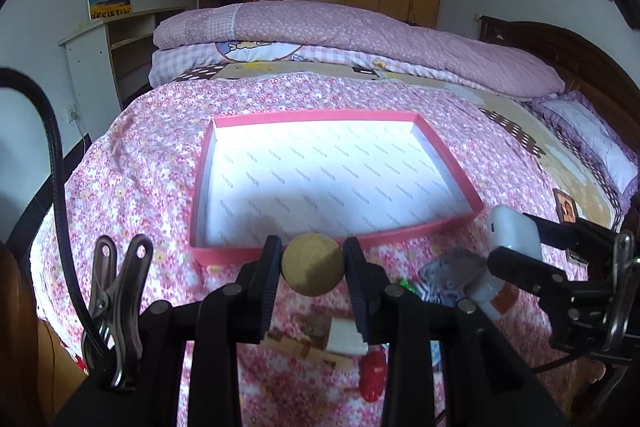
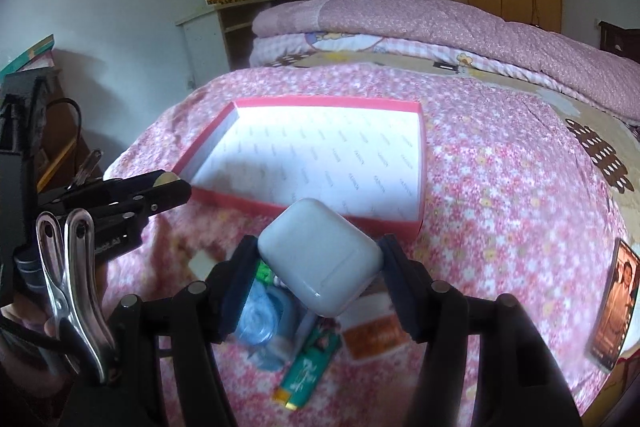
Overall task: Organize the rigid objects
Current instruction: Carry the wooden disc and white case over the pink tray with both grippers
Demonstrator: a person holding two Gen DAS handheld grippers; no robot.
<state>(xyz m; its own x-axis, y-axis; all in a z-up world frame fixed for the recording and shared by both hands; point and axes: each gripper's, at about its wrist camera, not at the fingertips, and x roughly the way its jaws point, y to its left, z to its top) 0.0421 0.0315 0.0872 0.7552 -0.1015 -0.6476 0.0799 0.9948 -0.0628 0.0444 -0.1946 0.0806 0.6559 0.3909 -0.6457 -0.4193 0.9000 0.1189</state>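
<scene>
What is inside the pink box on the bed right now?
Nothing yet: the pink box shows only its white printed lining across the floor. The round wooden piece and the white case are each held in jaws, in front of it. The near wall hides a thin strip inside.

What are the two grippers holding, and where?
Left gripper pinches a wooden ball by its sides. Right gripper clamps a white case across two opposite corners.

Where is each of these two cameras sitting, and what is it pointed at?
Left wrist: rides the left gripper, looking down along its jaws, shut on a wooden ball, toward the pink box; right gripper at its right.
Right wrist: rides the right gripper, jaws holding a white case; left gripper at its left.
Shared: box, bed, both grippers.
</scene>
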